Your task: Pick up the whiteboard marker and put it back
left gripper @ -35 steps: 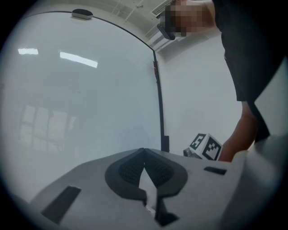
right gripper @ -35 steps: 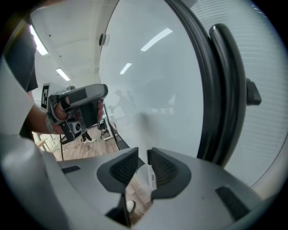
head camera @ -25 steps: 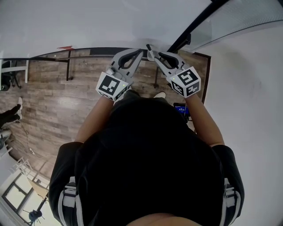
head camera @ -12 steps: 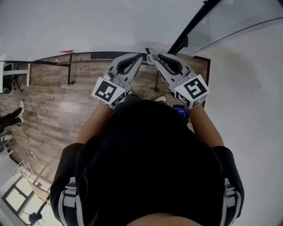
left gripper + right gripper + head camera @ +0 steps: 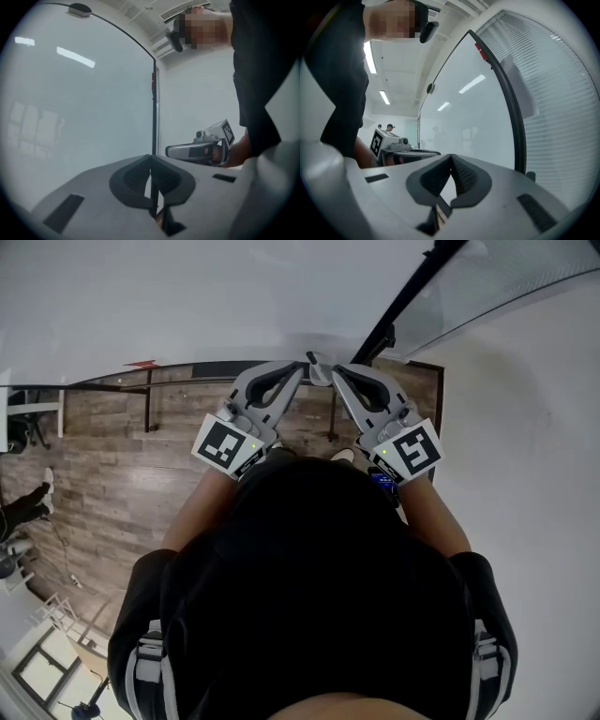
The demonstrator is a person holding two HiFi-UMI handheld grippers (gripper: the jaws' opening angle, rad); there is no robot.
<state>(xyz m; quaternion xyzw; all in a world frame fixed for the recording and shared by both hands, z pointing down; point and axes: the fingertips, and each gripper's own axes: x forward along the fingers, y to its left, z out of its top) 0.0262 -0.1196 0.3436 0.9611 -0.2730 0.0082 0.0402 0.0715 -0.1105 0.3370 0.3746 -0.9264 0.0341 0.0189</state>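
Grey left gripper (image 5: 302,367), black shirt (image 5: 309,596), brown wood-grain floor (image 5: 112,474).

Bright, even light; fisheye distortion, dark corners.

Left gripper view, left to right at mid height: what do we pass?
Glossy white board → its black edge strip → right gripper, jaws closing with nothing between them → person's black shirt.
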